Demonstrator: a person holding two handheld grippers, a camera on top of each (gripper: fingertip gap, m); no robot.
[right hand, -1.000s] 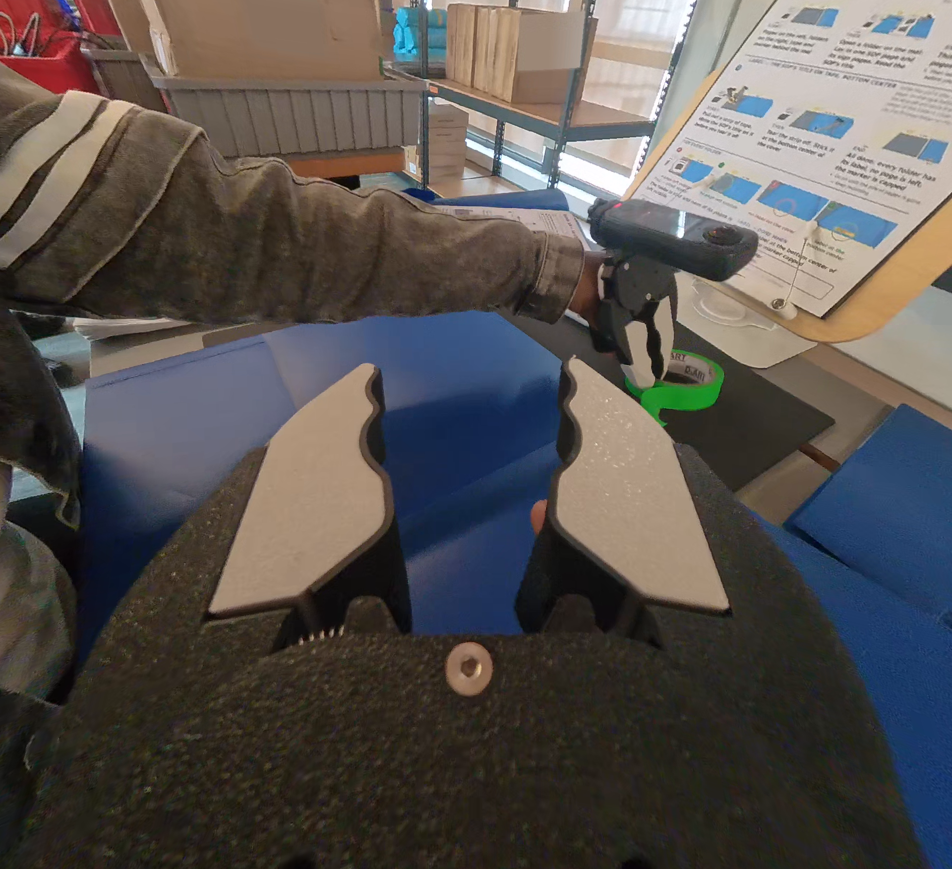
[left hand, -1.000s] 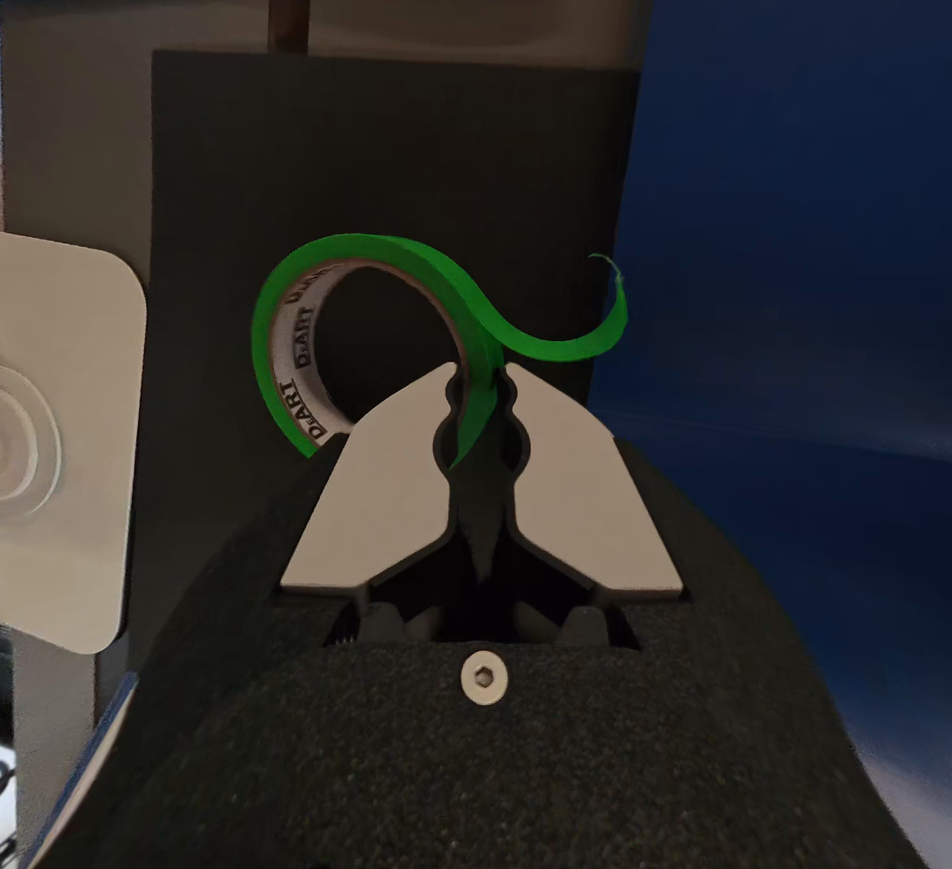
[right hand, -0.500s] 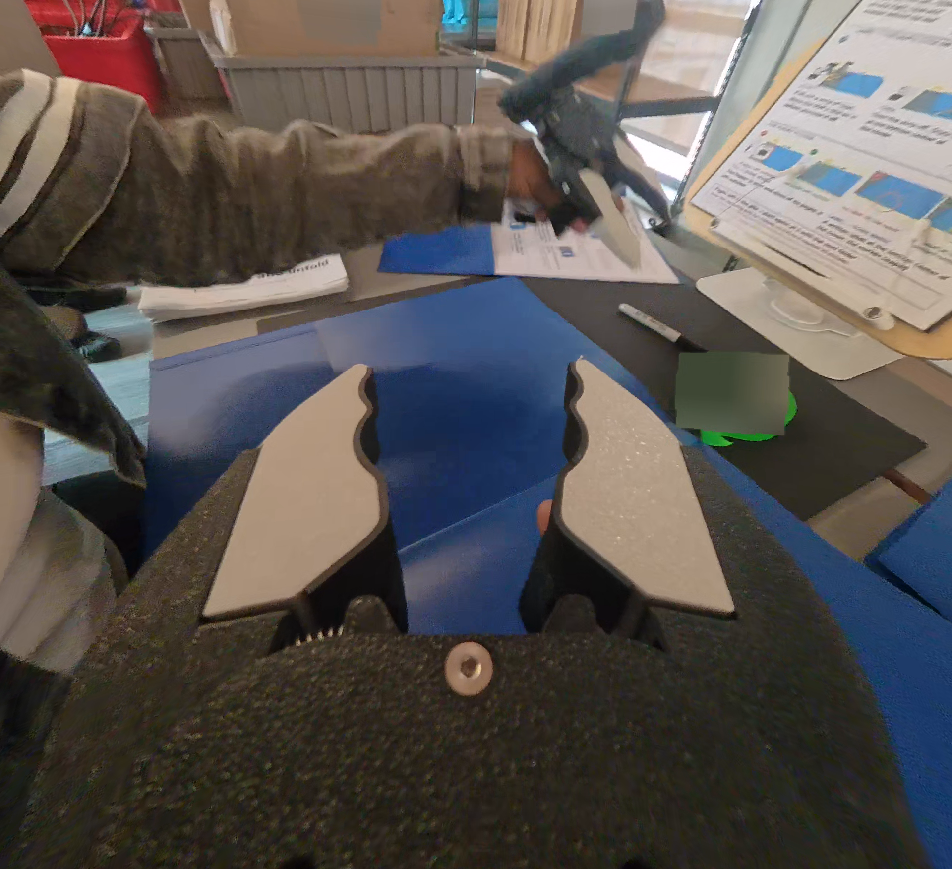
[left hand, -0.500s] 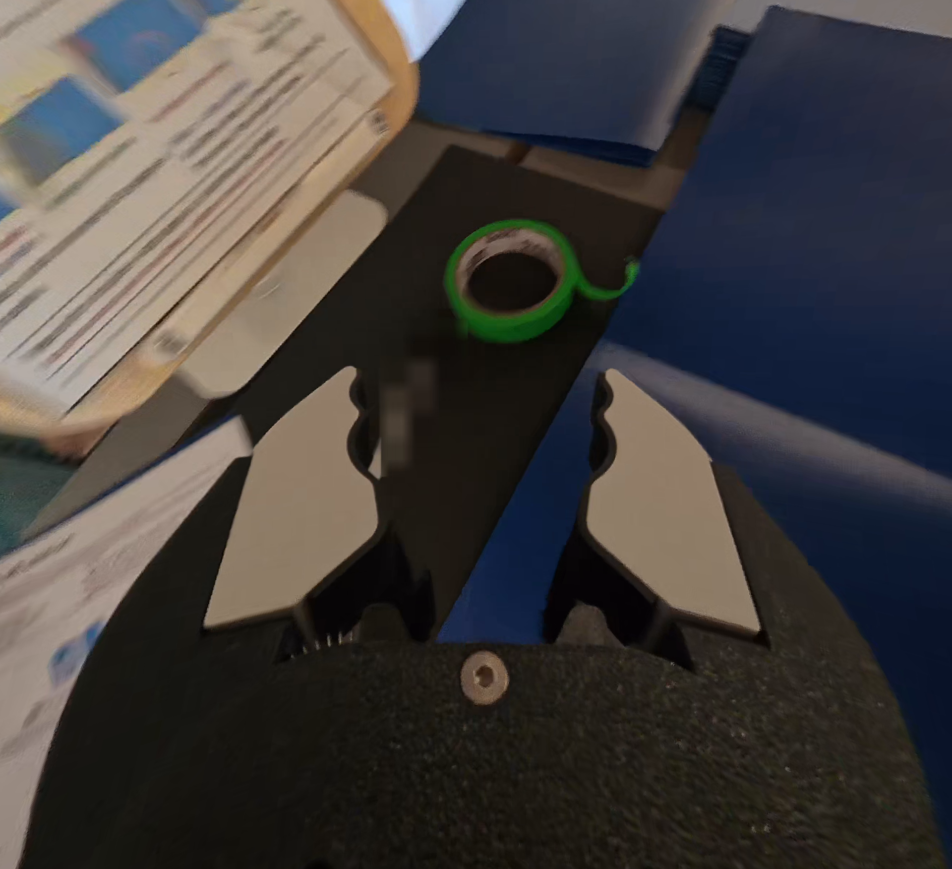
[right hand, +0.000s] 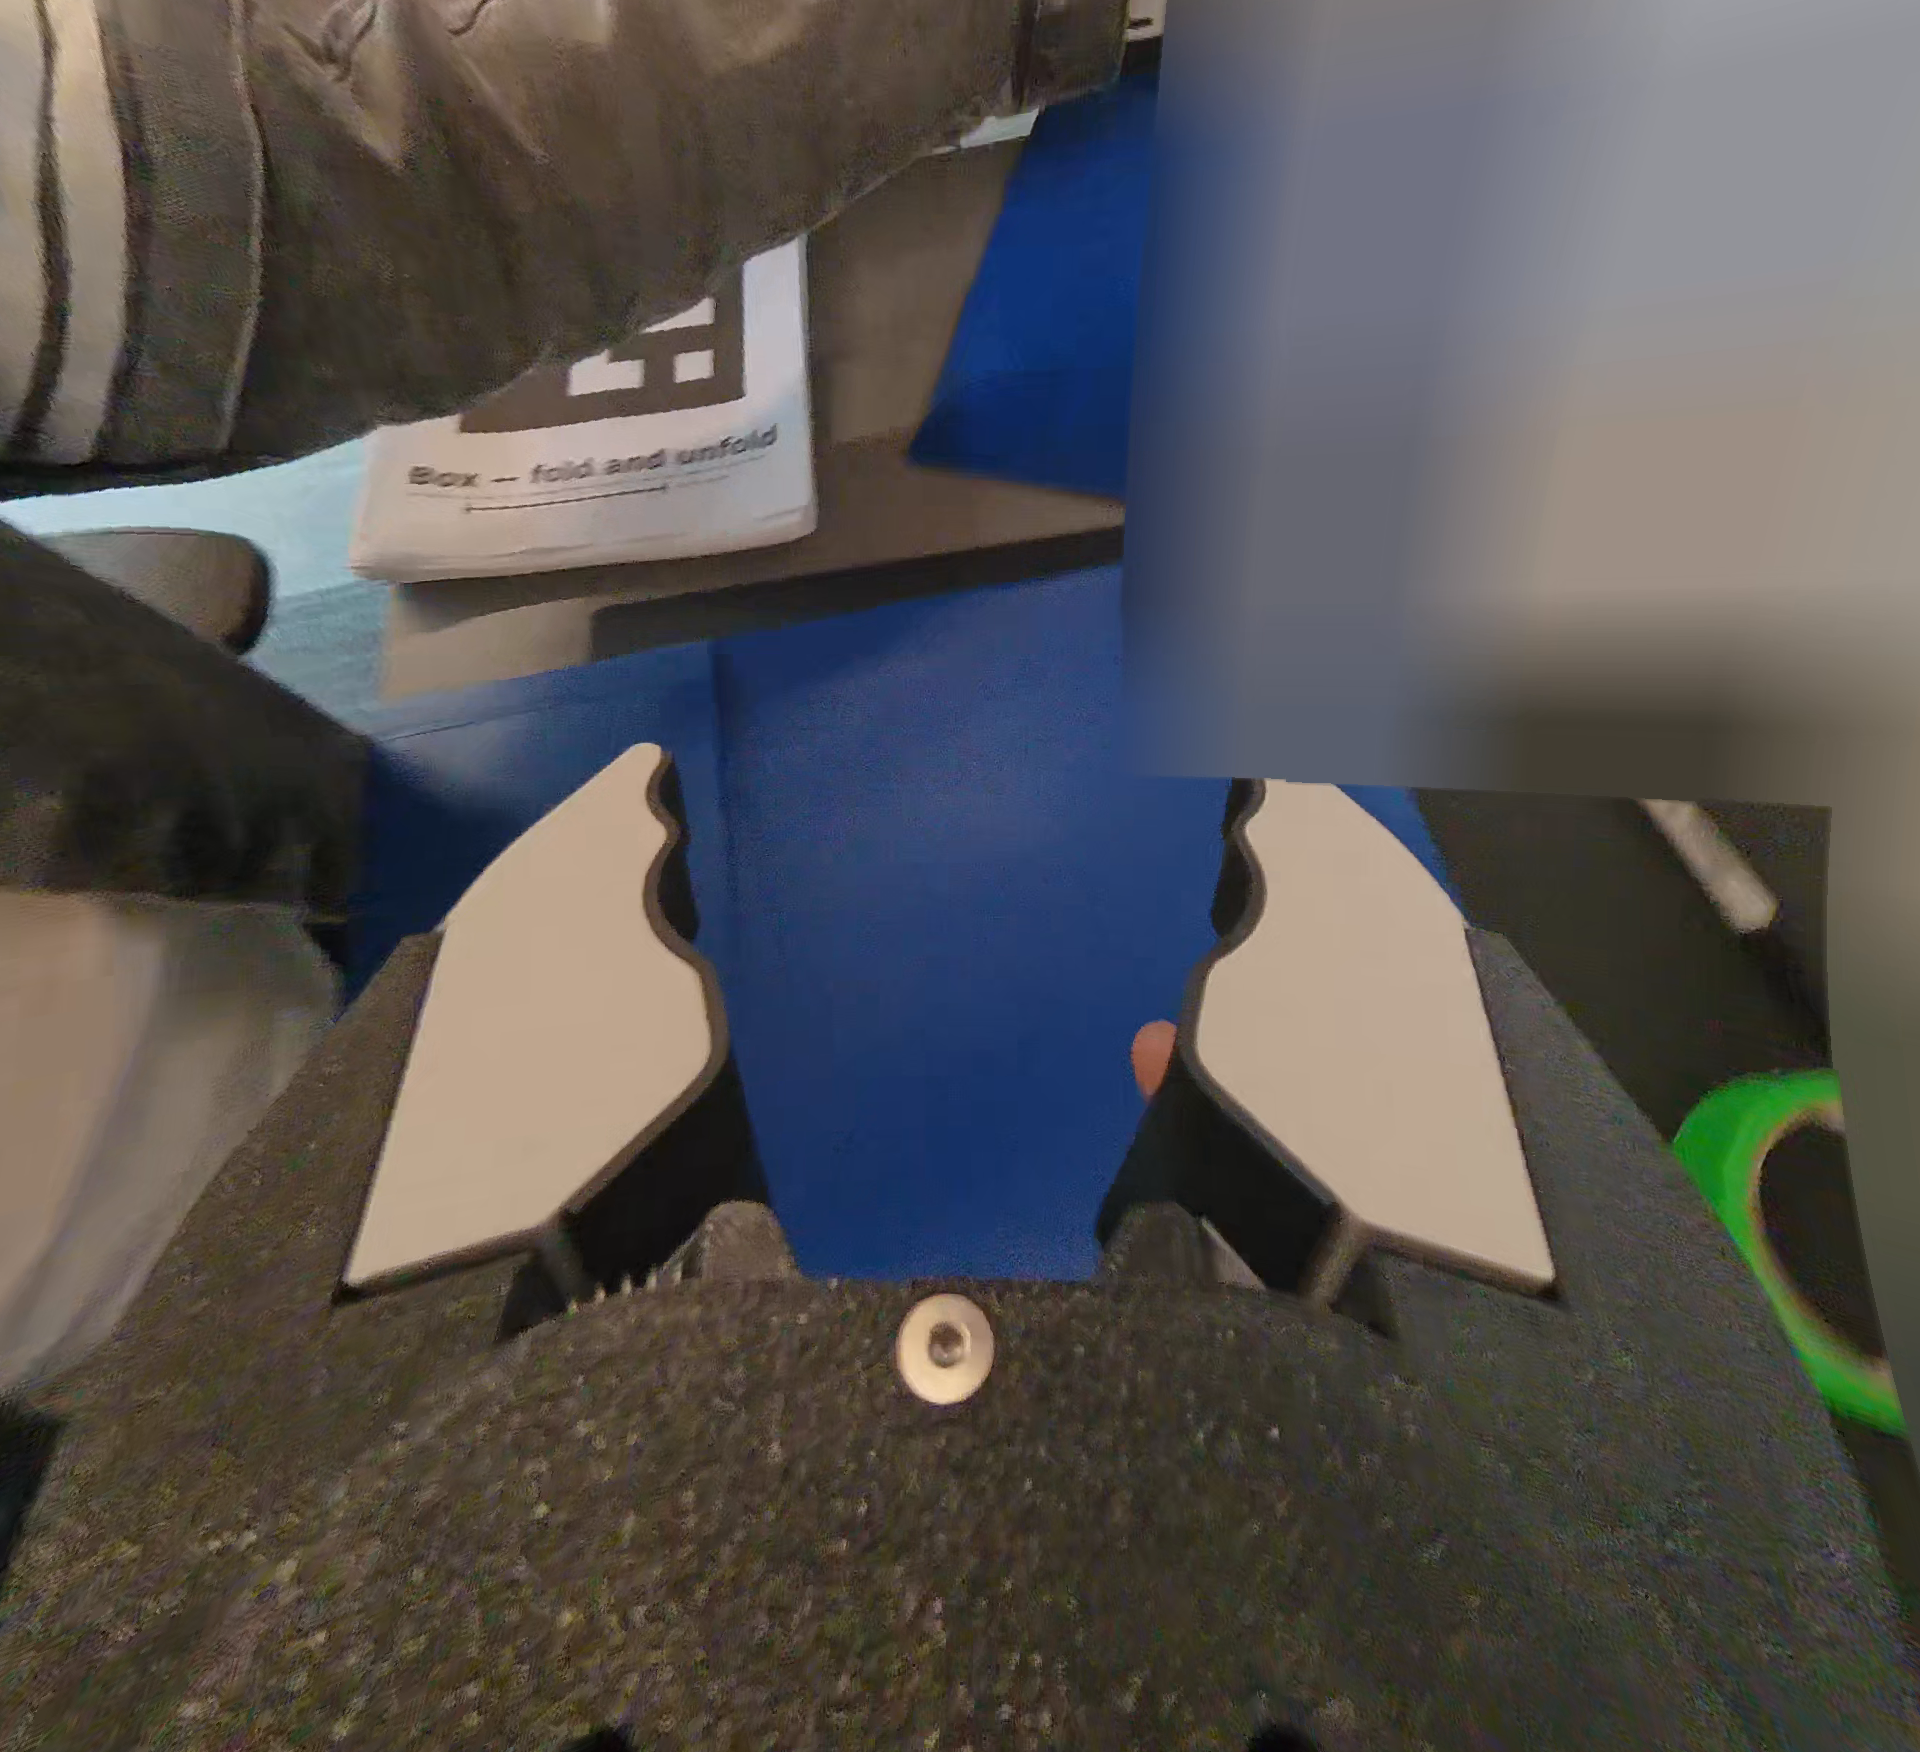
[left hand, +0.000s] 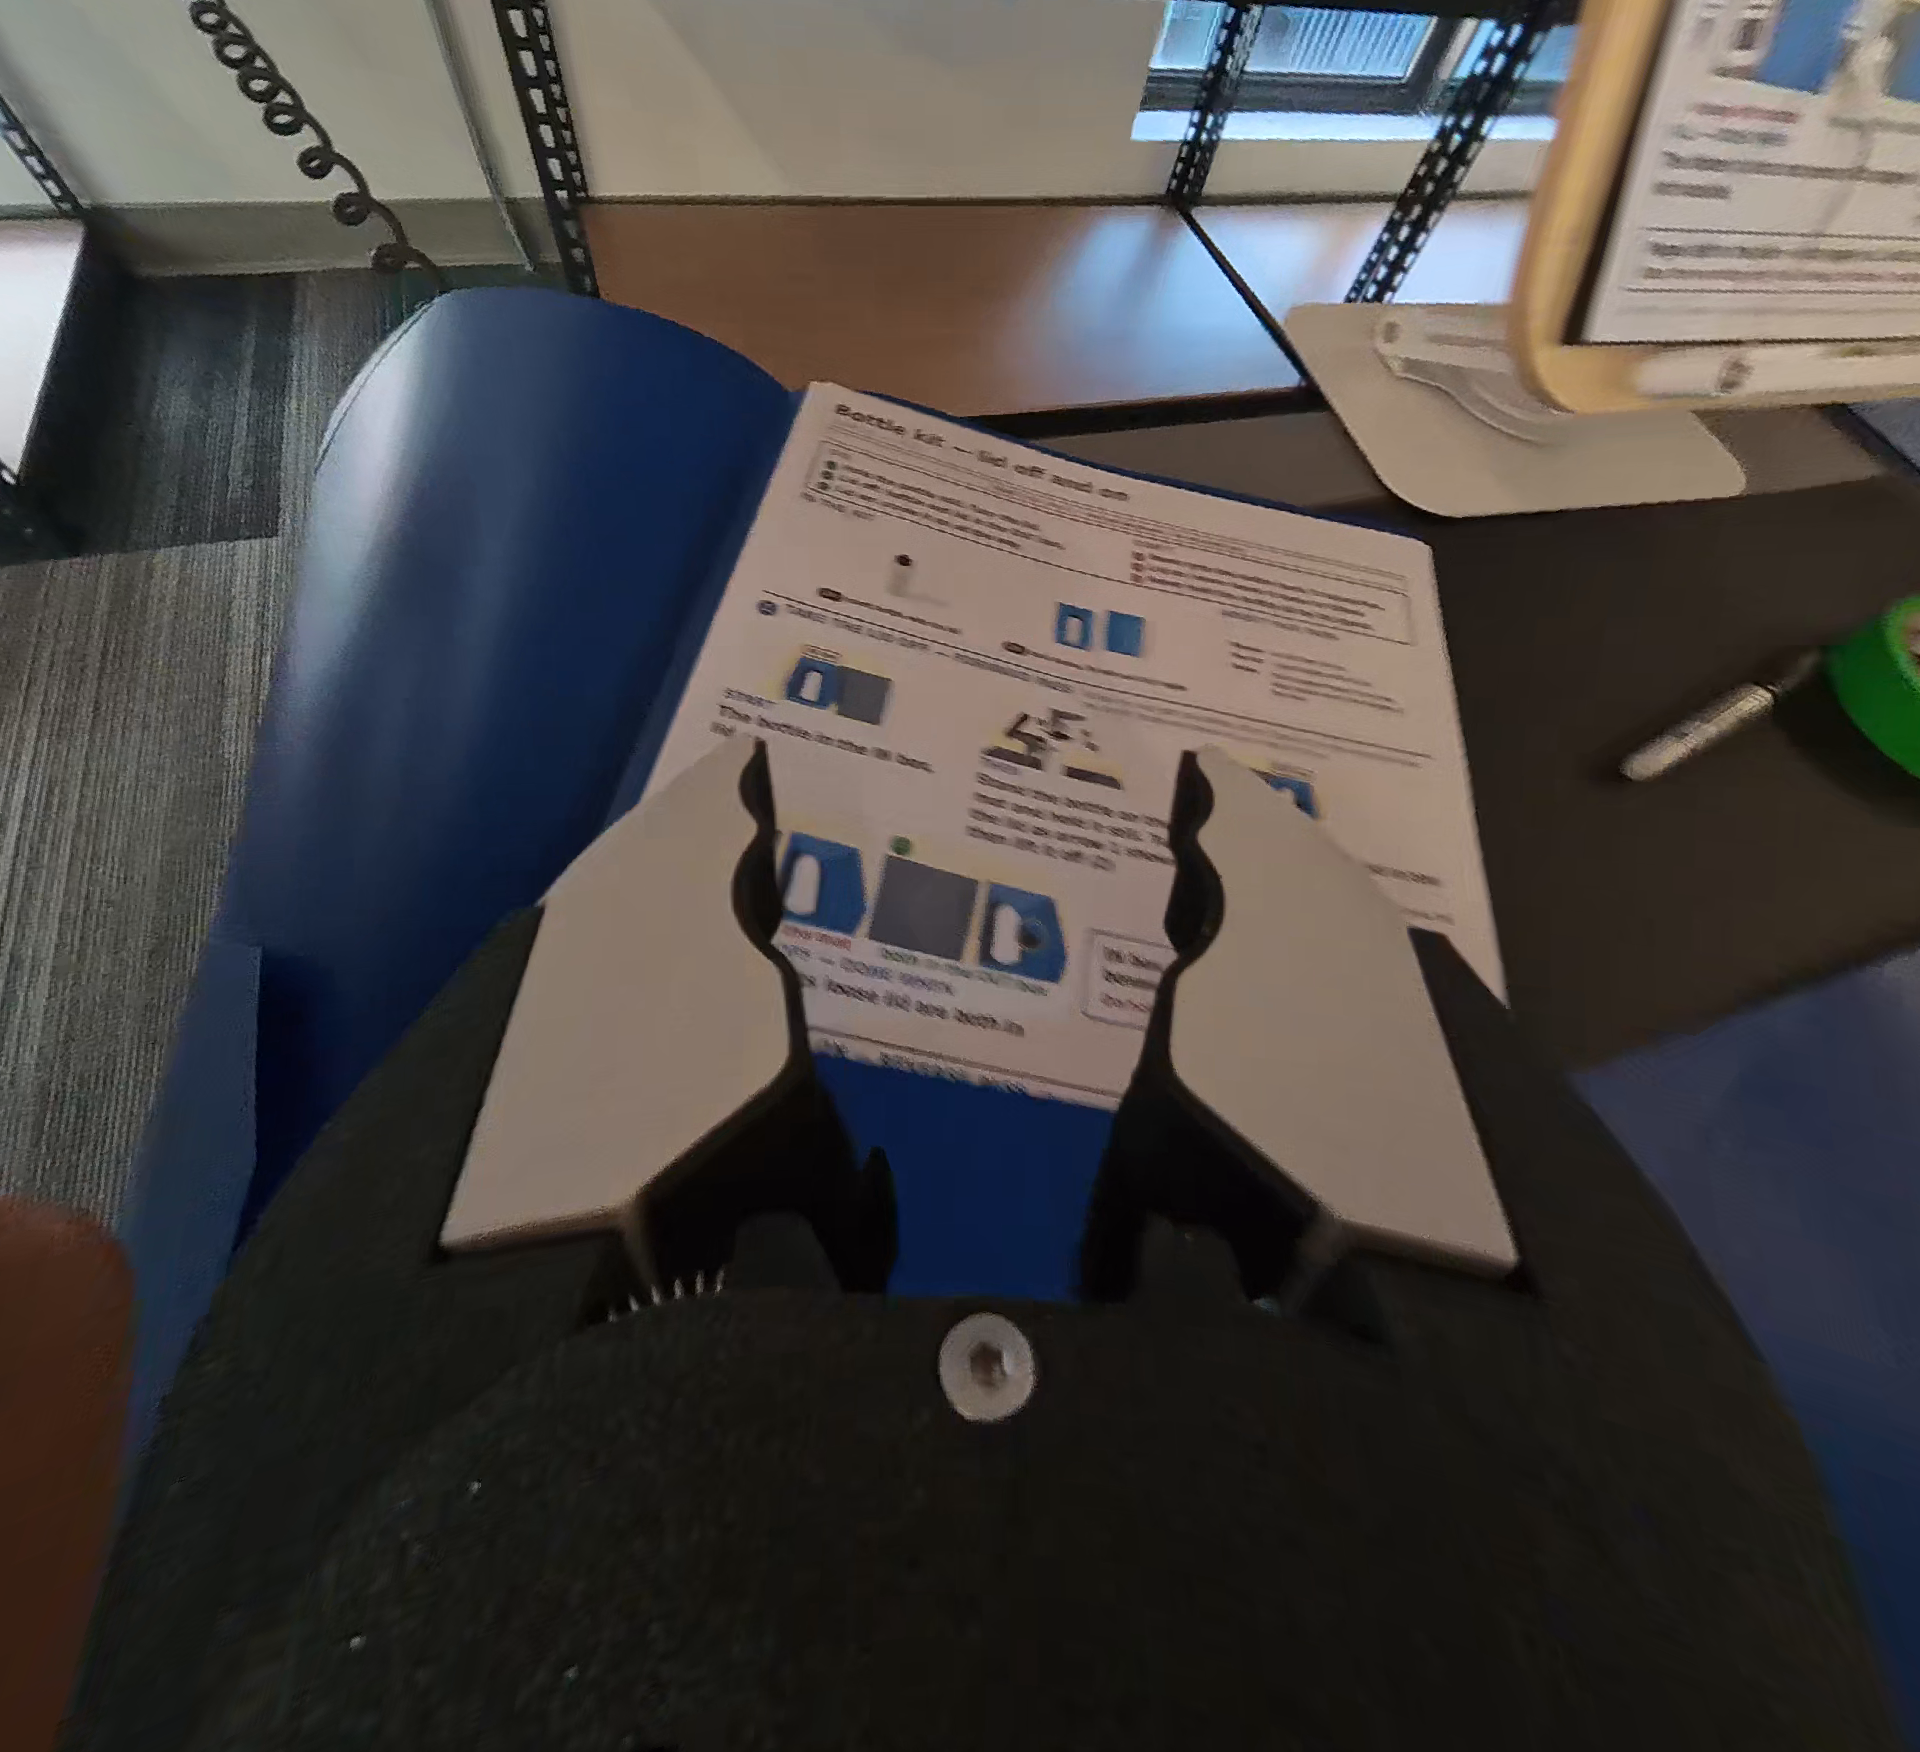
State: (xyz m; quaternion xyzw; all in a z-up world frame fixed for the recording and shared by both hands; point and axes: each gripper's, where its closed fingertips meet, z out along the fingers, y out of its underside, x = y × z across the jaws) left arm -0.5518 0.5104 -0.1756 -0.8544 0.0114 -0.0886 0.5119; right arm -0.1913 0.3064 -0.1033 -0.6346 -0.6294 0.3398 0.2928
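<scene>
Left wrist view: the left gripper [left hand: 971, 777] is held with its jaws spread wide and empty, just above a printed instruction sheet [left hand: 1081, 663] that lies in an open blue folder [left hand: 488, 622]. A marker pen [left hand: 1714, 720] and a green tape roll [left hand: 1881, 674] are seen on the black mat [left hand: 1621, 622], well apart to the right. In the right wrist view the right gripper [right hand: 951, 803] is also parted and empty over a blue folder [right hand: 914, 871]; the tape roll [right hand: 1766, 1245] lies near its right finger. A grey sleeve [right hand: 520, 133] crosses above. If a finger is lowered flat, the thin sheet could be crumpled or pushed away.
</scene>
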